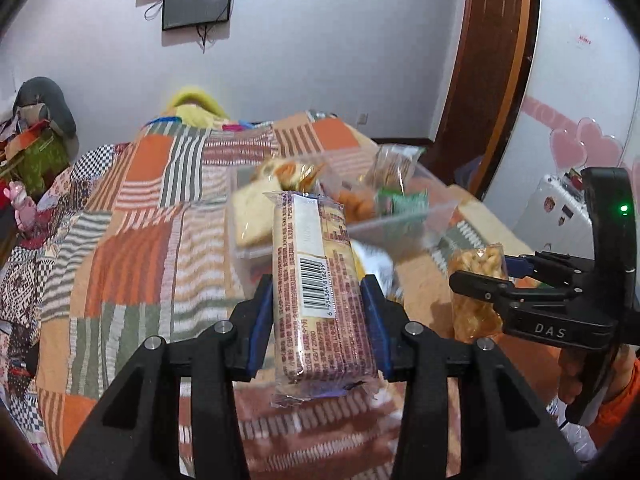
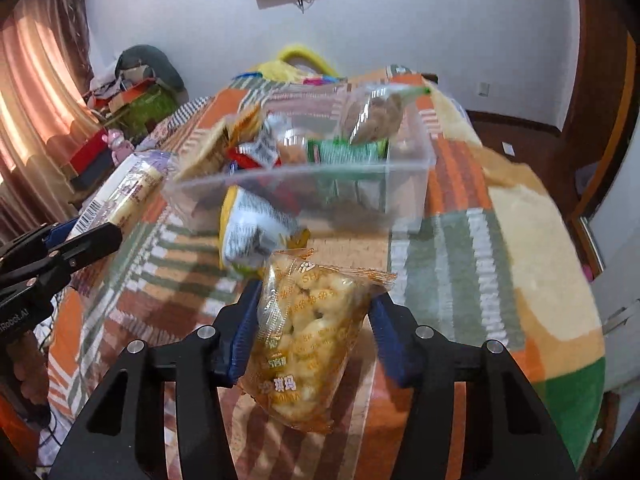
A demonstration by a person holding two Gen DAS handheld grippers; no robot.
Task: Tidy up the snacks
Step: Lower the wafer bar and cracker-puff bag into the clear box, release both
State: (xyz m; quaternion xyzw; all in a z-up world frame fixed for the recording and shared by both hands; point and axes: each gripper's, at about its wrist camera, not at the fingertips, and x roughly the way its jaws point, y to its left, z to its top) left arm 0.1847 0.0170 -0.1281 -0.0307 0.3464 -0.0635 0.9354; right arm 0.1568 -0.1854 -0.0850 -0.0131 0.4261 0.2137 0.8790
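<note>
From the left wrist, the left gripper [image 1: 318,320] was closed on a long biscuit pack [image 1: 316,280], its blue pads pressed against the pack's two long sides. The pack's long axis ran straight away from the camera, along the fingers, with its far end pointing at the near wall of the clear plastic bin [image 1: 384,222]. The bin lay just beyond and slightly right of the pack, on the patchwork bedspread [image 1: 132,248], already holding several wrapped snacks. At the right edge of this view the right gripper [image 1: 480,276] held an orange bag of puffed snacks [image 1: 474,300] hanging downward, level with the bin's near right corner

From the right wrist, the right gripper [image 2: 316,332] had narrowed onto the orange bag [image 2: 308,344]; the left pad touched the wrapper and the right pad met its flared edge, so the hold looked light rather than firm. The bag's long axis also ran fore and aft, its top toward the bin [image 2: 404,168], which stood straight ahead and farther off. A white and yellow packet [image 2: 256,232] lay between bag and bin, against the bin's near wall. The biscuit pack [image 2: 124,192] entered from the left, near the bin's left corner. Both hands looked about equally near; I judged each load needed carrying forward and over the near wall
</note>
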